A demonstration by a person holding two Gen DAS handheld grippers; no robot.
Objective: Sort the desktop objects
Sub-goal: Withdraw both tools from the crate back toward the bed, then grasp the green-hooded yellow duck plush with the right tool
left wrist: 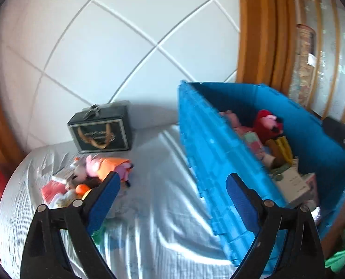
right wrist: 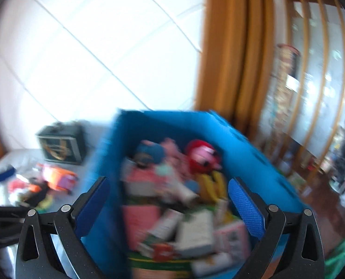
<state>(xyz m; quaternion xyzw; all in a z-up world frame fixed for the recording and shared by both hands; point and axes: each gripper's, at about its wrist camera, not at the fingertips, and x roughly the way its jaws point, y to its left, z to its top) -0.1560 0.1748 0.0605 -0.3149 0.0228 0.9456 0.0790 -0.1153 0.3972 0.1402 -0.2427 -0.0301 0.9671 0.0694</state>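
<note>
With both the left gripper (left wrist: pixel 173 181) and the right gripper (right wrist: pixel 169 191) spread and empty, we risk snagging the blue crate (left wrist: pixel 221 162) wall when reaching the plush toys (left wrist: pixel 98 172) piled left of it.
</note>
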